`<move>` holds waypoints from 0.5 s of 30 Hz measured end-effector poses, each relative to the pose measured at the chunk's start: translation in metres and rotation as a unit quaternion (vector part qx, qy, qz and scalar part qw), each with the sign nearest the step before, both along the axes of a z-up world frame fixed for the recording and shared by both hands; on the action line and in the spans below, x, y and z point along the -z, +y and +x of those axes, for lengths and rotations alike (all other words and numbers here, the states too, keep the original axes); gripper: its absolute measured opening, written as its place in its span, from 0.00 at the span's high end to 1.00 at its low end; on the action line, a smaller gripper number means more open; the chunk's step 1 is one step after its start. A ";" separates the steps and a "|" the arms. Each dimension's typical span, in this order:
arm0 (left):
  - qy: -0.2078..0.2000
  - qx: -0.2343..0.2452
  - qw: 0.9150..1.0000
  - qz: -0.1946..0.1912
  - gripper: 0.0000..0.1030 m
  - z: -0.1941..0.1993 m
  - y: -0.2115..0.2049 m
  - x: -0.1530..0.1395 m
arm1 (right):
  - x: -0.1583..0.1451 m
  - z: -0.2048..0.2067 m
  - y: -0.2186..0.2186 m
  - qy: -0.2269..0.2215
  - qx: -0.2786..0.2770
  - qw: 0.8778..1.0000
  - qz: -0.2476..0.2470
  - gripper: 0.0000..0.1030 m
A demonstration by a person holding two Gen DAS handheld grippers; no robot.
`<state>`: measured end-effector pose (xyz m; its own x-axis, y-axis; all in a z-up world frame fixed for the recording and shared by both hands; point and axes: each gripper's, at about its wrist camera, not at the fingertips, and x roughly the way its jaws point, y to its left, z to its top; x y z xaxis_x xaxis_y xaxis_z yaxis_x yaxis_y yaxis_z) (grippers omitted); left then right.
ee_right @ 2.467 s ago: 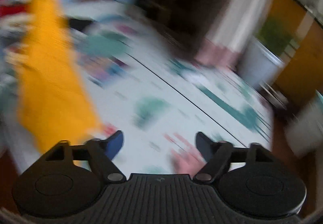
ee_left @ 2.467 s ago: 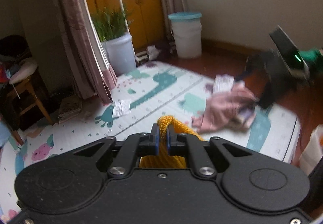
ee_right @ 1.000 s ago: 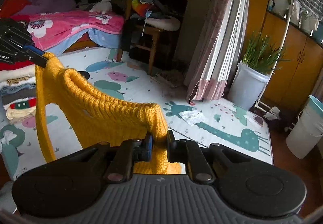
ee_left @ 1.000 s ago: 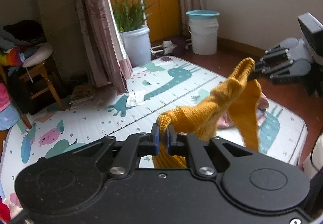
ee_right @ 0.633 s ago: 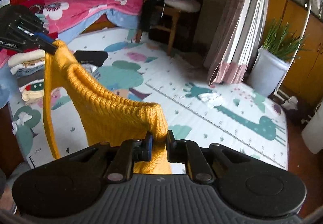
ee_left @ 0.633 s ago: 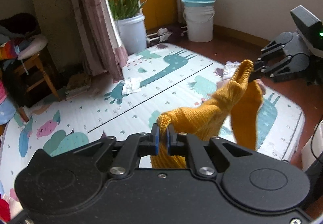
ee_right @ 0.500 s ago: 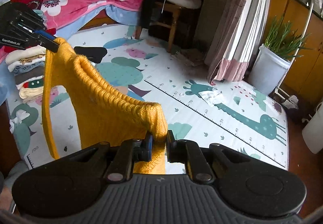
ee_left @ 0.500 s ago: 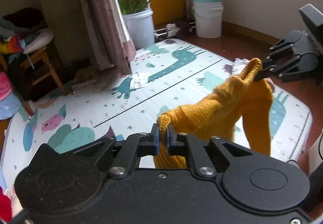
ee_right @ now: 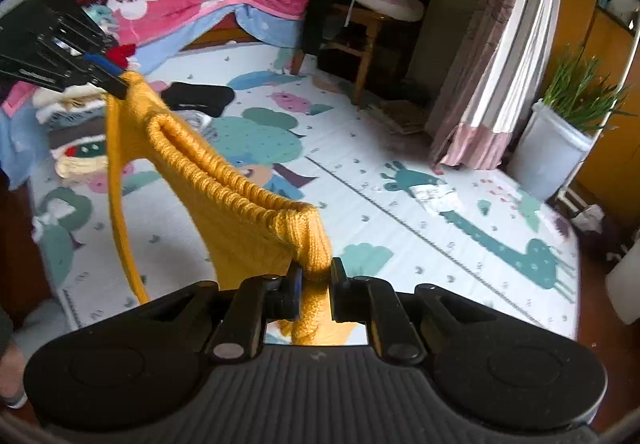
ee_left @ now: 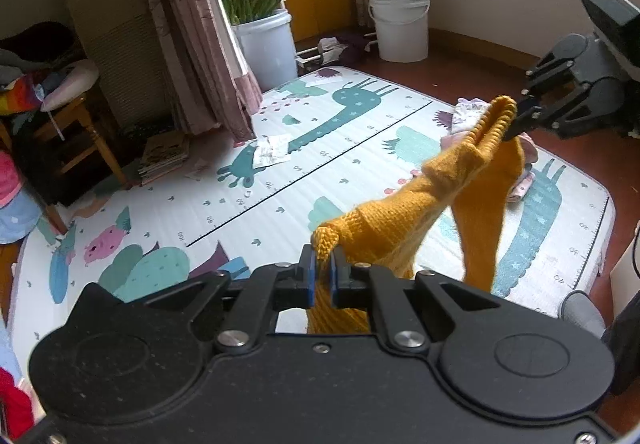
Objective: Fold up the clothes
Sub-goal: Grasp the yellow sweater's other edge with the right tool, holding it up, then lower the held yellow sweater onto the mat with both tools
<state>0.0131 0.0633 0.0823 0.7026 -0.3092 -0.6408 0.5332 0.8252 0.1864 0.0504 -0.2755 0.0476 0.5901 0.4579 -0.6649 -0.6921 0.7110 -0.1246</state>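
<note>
A mustard-yellow knitted garment hangs in the air, stretched between both grippers above the printed play mat. My left gripper is shut on one end of its ribbed edge. My right gripper is shut on the other end of the garment. The right gripper shows in the left wrist view at the far right. The left gripper shows in the right wrist view at the upper left. The cloth droops below the held edge.
A pile of pink and white clothes lies on the mat behind the garment. Folded clothes and a black item lie near the pink bedding. A wooden chair, curtain, planter and white bucket border the mat.
The right gripper, open and empty 2.5 s ago, has closed on the garment. Both grippers have drawn apart slightly and lowered, stretching the knit edge between them over the mat.
</note>
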 end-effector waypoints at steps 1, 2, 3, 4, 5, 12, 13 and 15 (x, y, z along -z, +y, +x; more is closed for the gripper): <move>-0.001 -0.008 1.000 0.000 0.95 0.002 0.003 -0.001 | -0.001 -0.002 0.002 0.009 -0.003 1.000 0.010 0.86; -0.003 -0.017 1.000 0.000 0.95 0.003 0.007 -0.002 | -0.002 -0.004 0.006 0.022 -0.009 0.999 0.023 0.86; -0.005 -0.028 1.000 0.002 0.95 0.005 0.012 -0.003 | -0.002 -0.008 0.012 0.034 -0.019 0.999 0.035 0.86; -0.006 -0.040 0.999 0.003 0.95 0.006 0.017 -0.004 | -0.002 -0.010 0.020 0.045 -0.030 0.998 0.043 0.86; -0.007 -0.054 0.999 0.003 0.95 0.009 0.023 -0.005 | -0.001 -0.013 0.031 0.057 -0.044 0.996 0.051 0.86; -0.031 -0.153 0.987 0.039 0.95 0.038 0.061 -0.003 | 0.010 -0.018 0.128 0.121 -0.123 0.980 0.102 0.86; -0.038 -0.161 0.985 0.058 0.95 0.046 0.062 0.001 | 0.015 -0.016 0.141 0.128 -0.126 0.978 0.108 0.86; -0.041 -0.169 0.982 0.079 0.95 0.066 0.059 0.014 | 0.033 -0.006 0.159 0.136 -0.115 0.978 0.110 0.86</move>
<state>0.0796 0.1223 0.0685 0.7995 0.0496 -0.5986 0.2115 0.9095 0.3578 0.0441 -0.1160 0.0143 0.2700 0.7079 -0.6527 -0.8235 0.5211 0.2244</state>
